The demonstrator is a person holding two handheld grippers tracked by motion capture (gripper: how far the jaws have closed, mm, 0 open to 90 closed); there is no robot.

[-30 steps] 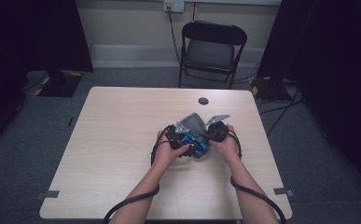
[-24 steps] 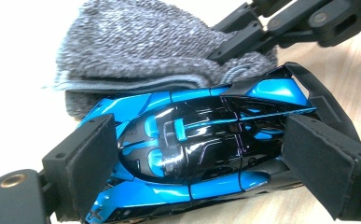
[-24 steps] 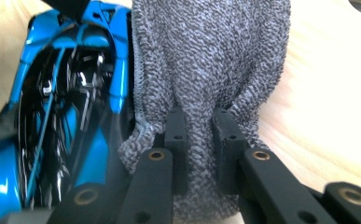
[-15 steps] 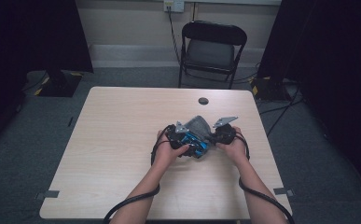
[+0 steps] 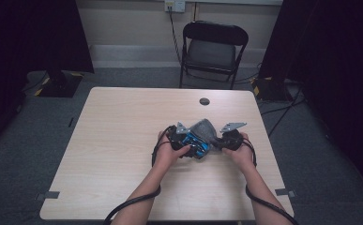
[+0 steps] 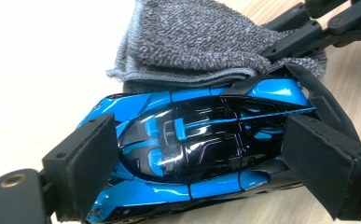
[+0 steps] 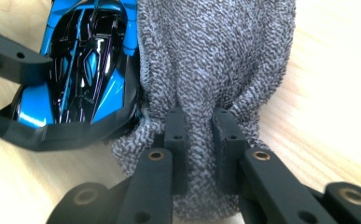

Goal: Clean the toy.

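My left gripper [image 6: 192,154] clamps blue toy car [image 6: 187,149]; right gripper [image 7: 199,140] pinches grey cloth [image 7: 215,56] beside it. Bare table [image 5: 123,140] left, edges distant.

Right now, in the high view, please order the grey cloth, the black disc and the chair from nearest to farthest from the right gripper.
1. Cloth: pinched in the right gripper, mid-table.
2. Disc: on the table's far side.
3. Chair: on the floor beyond the table.
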